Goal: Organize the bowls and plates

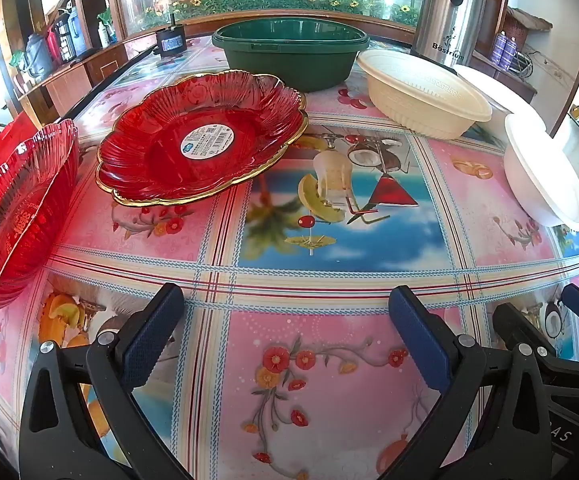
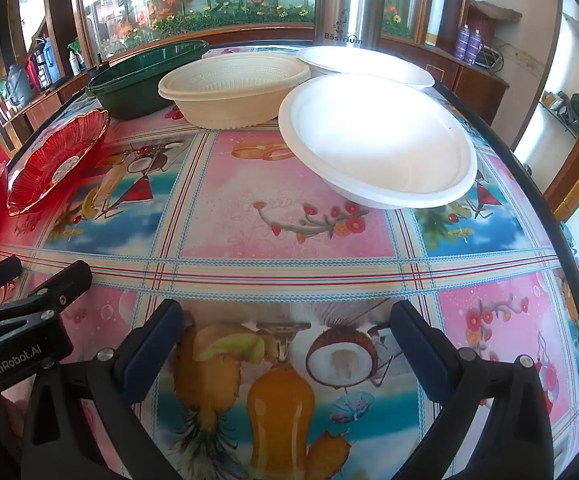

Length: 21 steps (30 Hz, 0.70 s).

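Note:
Two red scalloped plates lie at the left: one with a gold rim and a round sticker point(image 1: 203, 136) point(image 2: 59, 162), another point(image 1: 17, 216) at the far left edge. A cream bowl point(image 1: 423, 92) point(image 2: 233, 88) sits behind the middle. A white bowl point(image 1: 543, 172) point(image 2: 377, 140) stands nearest at the right, a second white bowl point(image 2: 363, 65) behind it. My left gripper point(image 1: 285, 312) hovers open over bare tablecloth with nothing between its fingers. My right gripper point(image 2: 287, 322) is open too, short of the near white bowl, and holds nothing.
A dark green tub point(image 1: 291, 52) point(image 2: 145, 78) stands at the back. A tall steel thermos point(image 1: 451, 12) point(image 2: 347, 4) rises behind the bowls. The table point(image 1: 329, 240) wears a glossy fruit-print cloth; its right edge point(image 2: 549, 208) is close. Cabinets and a flower mural line the back.

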Each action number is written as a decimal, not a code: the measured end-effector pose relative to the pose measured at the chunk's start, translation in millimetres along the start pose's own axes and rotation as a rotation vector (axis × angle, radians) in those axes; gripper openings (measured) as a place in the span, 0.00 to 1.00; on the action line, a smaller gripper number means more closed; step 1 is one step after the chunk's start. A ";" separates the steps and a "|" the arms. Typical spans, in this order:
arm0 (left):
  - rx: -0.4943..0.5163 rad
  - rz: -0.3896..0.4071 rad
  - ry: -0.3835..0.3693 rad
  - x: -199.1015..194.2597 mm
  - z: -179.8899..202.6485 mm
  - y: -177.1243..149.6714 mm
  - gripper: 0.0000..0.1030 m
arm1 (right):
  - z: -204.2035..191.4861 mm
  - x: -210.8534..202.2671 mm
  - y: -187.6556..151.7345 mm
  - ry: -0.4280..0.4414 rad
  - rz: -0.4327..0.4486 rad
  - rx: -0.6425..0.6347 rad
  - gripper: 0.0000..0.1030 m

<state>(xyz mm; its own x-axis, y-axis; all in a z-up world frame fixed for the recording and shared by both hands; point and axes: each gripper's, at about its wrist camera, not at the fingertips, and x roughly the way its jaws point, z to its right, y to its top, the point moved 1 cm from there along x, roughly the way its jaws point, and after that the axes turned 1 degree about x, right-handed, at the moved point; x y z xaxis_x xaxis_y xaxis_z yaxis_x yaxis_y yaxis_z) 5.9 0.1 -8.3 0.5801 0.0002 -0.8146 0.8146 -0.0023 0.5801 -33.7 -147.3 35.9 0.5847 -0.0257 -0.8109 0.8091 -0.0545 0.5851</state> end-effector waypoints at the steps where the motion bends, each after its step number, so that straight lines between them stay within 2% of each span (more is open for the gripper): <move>1: 0.000 0.000 0.000 0.2 0.0 0.2 1.00 | -0.2 0.0 0.0 -0.003 0.000 -0.002 1.00; 21: -0.002 0.007 0.004 -0.5 -0.5 -0.4 1.00 | -0.3 -2.0 -0.7 -0.012 0.001 0.009 1.00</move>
<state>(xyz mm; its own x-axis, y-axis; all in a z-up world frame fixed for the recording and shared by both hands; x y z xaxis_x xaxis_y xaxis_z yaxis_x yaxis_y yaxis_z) 5.3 0.6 -8.1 0.5860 0.0040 -0.8103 0.8103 -0.0004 0.5861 -35.4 -146.9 37.1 0.5849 -0.0376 -0.8102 0.8078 -0.0631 0.5861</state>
